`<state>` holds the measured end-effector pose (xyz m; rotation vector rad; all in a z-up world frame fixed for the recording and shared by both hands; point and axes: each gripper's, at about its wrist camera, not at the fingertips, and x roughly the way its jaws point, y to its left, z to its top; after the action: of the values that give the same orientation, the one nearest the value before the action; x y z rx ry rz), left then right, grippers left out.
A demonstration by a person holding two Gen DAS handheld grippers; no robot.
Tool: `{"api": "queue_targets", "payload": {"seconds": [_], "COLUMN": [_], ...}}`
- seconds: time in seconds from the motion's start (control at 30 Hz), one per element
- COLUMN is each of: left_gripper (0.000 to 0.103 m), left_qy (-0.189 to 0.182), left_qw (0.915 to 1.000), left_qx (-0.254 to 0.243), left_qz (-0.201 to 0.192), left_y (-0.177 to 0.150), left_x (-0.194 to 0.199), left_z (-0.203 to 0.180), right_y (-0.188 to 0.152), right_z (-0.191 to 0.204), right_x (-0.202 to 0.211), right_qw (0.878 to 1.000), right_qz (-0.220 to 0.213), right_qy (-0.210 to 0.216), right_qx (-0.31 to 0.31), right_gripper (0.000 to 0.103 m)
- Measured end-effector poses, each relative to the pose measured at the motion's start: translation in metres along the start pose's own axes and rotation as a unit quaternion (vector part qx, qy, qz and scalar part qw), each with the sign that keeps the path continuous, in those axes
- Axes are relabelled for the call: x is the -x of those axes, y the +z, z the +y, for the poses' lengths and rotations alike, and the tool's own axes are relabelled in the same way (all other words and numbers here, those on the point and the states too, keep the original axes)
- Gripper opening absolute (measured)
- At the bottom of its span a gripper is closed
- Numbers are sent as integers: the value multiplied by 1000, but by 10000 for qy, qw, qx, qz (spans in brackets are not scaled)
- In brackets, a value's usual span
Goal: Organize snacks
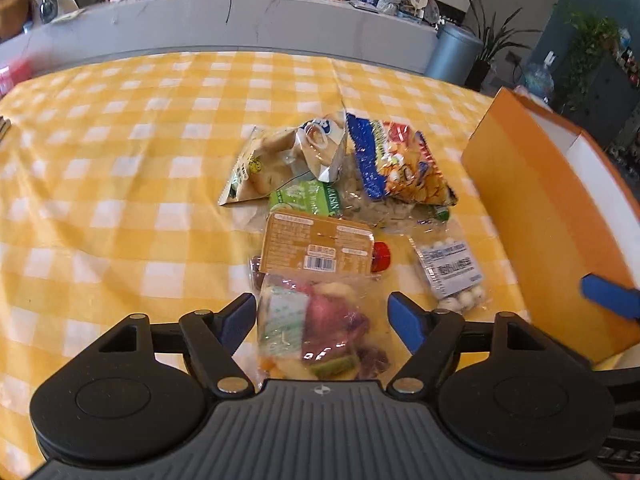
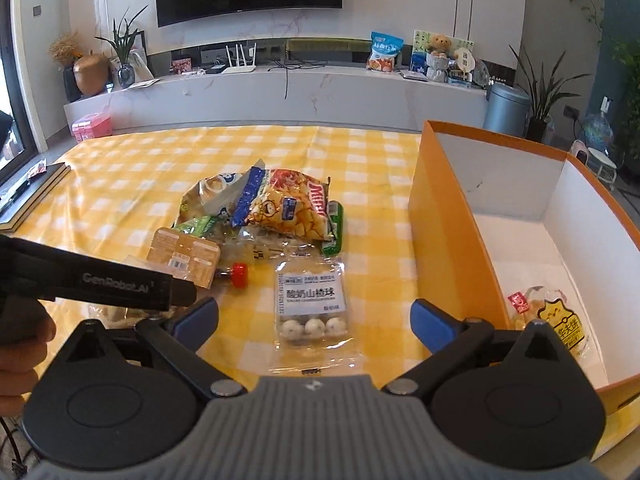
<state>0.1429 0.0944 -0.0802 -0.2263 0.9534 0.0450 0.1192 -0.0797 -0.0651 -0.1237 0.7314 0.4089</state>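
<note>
Snacks: clear plastic pouch of mixed dried fruit [image 1: 320, 328] lies between the wide-open left gripper [image 1: 322, 316] (lower edge hidden); right gripper [image 2: 314, 316] open, straddling a clear packet of white yogurt balls [image 2: 310, 308] at 12 o'clock.

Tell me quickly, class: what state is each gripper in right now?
Left gripper: open, holding nothing, jaws either side of a clear snack bag.
Right gripper: open, holding nothing, over a packet of white balls.

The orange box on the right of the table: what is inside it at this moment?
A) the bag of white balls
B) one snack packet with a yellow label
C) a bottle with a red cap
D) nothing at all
B: in the right wrist view the orange box holds one snack packet with a yellow label on its white floor.
</note>
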Motion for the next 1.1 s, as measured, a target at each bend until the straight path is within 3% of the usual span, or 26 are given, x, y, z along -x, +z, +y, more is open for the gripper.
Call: {"api": "queue_targets", "payload": {"seconds": [0.17, 0.27, 0.3, 0.37, 0.47, 0.7, 0.87, 1.1], "left_gripper": [92, 92, 91, 79, 72, 71, 71, 71], "left_qy": [-89, -24, 13, 28, -31, -294, -805, -861], "left_qw": [9992, 9992, 9994, 9996, 9994, 9988, 9948, 9930], "left_qx": [308, 133, 88, 103, 294, 365, 602, 735], "left_qz": [253, 364, 338, 256, 183, -160, -180, -322], "left_y": [-1, -5, -7, -10, -10, 0, 7, 10], "left_x": [-14, -22, -22, -19, -11, 17, 35, 52], "left_z": [6, 3, 1, -1, 2, 6, 19, 29], "right_y": [1, 1, 0, 0, 0, 1, 7, 18], "right_z": [-2, -1, 0, 0, 0, -5, -6, 4], "right_x": [1, 0, 0, 1, 0, 2, 10, 21], "right_qw": [10000, 10000, 10000, 10000, 10000, 9999, 9998, 9989], "right_qz": [-12, 9, 10, 7, 11, 27, -39, -184], "right_qy": [62, 18, 14, 8, -13, -134, -201, -425], "right_qx": [-15, 32, 44, 63, 68, -8, -88, 110], "right_gripper": [100, 100, 100, 100, 100, 100, 100, 100]}}
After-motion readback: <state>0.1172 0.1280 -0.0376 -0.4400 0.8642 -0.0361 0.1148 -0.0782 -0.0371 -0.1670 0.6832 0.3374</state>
